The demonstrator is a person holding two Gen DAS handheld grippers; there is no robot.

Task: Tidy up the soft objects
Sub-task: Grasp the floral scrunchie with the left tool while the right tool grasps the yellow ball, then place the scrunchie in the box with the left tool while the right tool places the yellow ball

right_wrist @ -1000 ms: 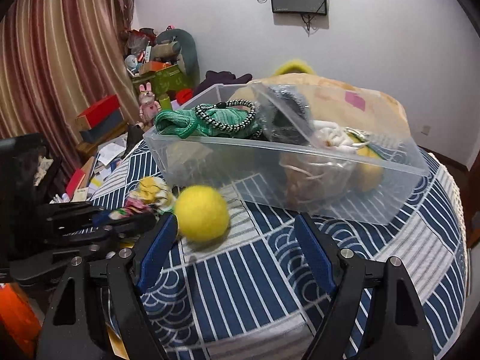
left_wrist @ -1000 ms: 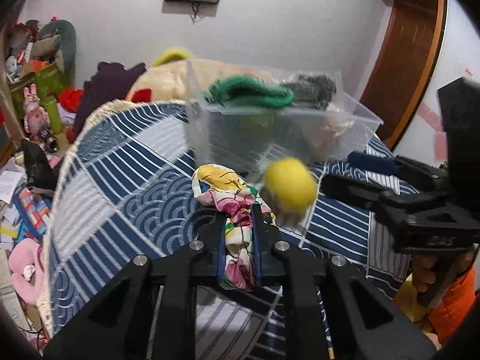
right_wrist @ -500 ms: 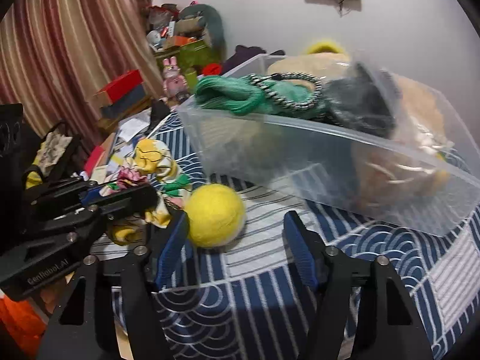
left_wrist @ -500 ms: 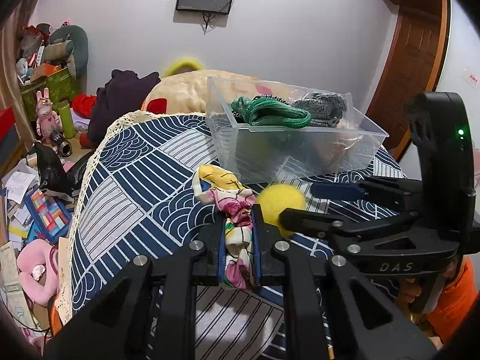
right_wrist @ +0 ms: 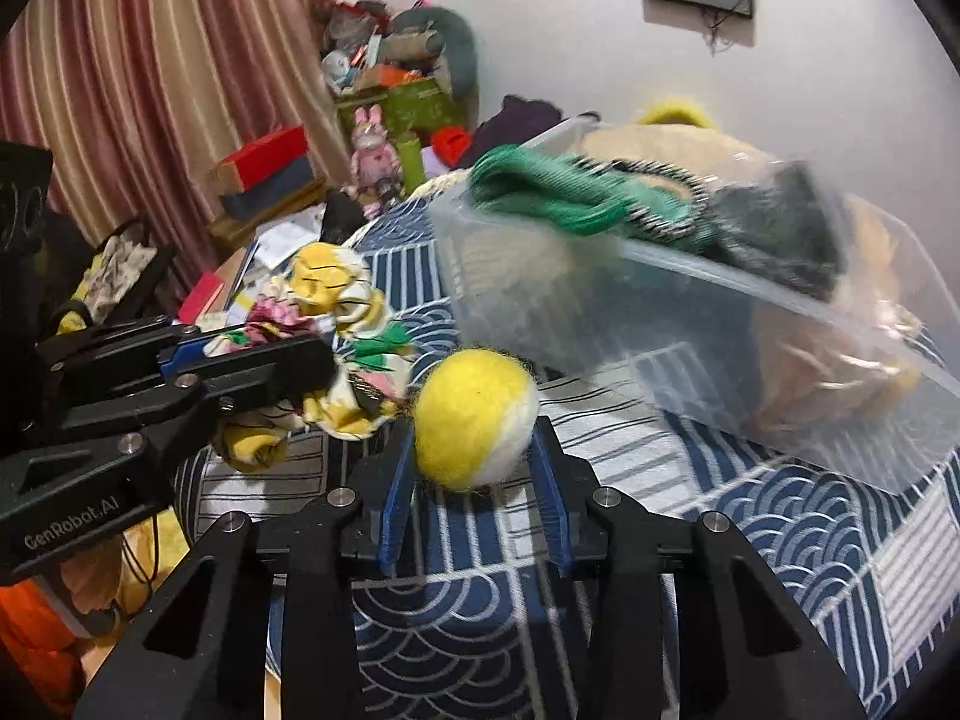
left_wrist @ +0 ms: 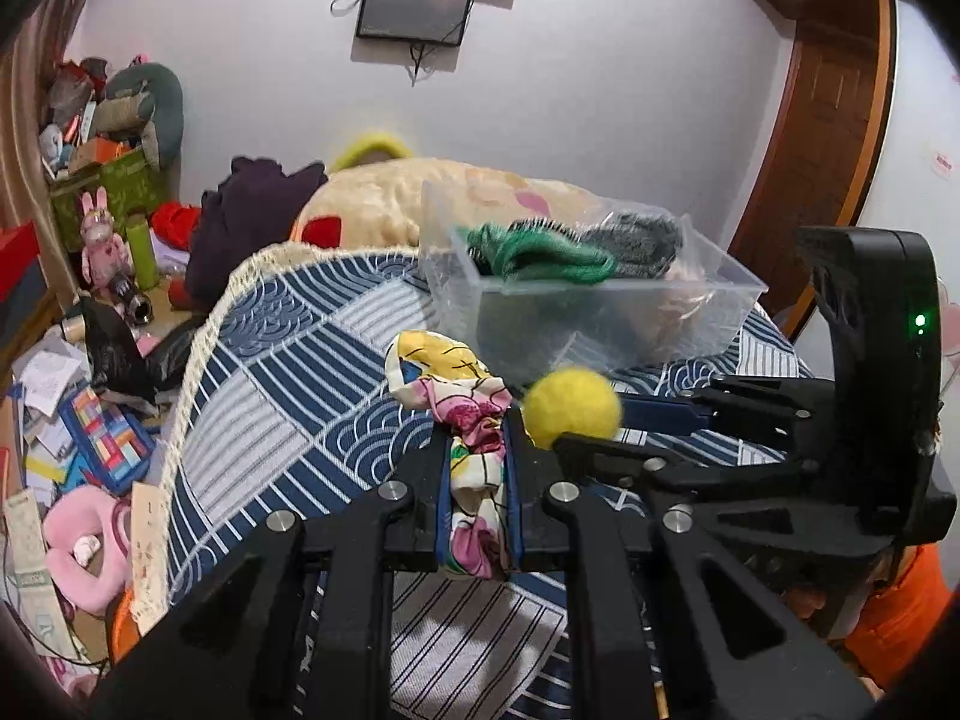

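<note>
My left gripper (left_wrist: 478, 441) is shut on a floral yellow-and-pink cloth (left_wrist: 462, 396), held just above the blue patterned tablecloth (left_wrist: 282, 372); the cloth also shows in the right wrist view (right_wrist: 324, 300). My right gripper (right_wrist: 474, 450) is shut on a yellow-and-white felt ball (right_wrist: 474, 417), which sits between its blue pads; the ball also shows in the left wrist view (left_wrist: 570, 405). A clear plastic bin (left_wrist: 600, 312) behind them holds green and grey soft items; it also shows in the right wrist view (right_wrist: 690, 324).
A big beige plush (left_wrist: 420, 198) and dark clothes (left_wrist: 252, 210) lie behind the table. Clutter of boxes, toys and papers covers the floor at left (left_wrist: 78, 408). A striped curtain (right_wrist: 150, 90) hangs at left in the right wrist view.
My right gripper moved in around the yellow ball and closed on it. My left gripper stays shut on the floral cloth and has risen slightly.
</note>
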